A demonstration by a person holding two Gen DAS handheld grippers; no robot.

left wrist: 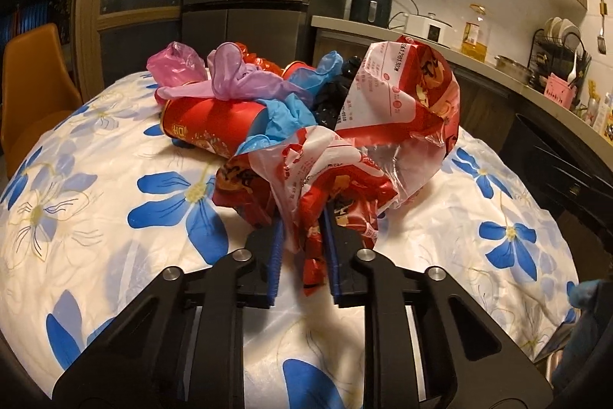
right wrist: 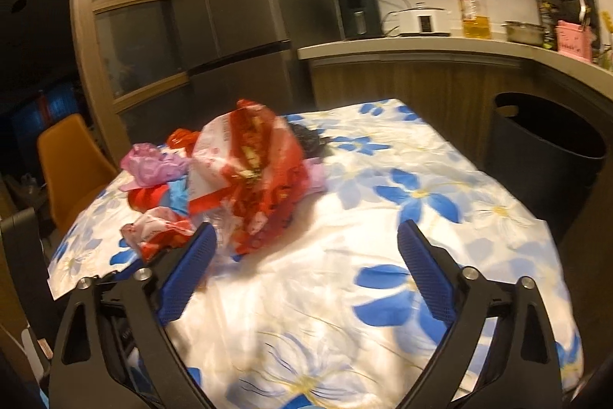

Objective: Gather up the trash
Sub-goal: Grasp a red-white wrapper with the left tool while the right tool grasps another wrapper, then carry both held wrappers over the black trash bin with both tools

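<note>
Barely begun. Left gripper [left wrist: 302, 248] jaws clenched on red-and-white wrapper [left wrist: 345, 179], centre frame. Right gripper [right wrist: 302, 263] jaws released, empty. Remaining: red can [left wrist: 214, 129], plastic bags [left wrist: 230, 75] heaped on surface [left wrist: 115, 217]; black bin [right wrist: 548, 140] at right awaiting all.

Crumpled red-and-white wrapper [left wrist: 345, 179] fronts a mixed trash pile [left wrist: 245, 94].

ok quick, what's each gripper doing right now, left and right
left gripper: closed on the red and white wrapper.
right gripper: open, nothing between its pads, above the tablecloth.
</note>
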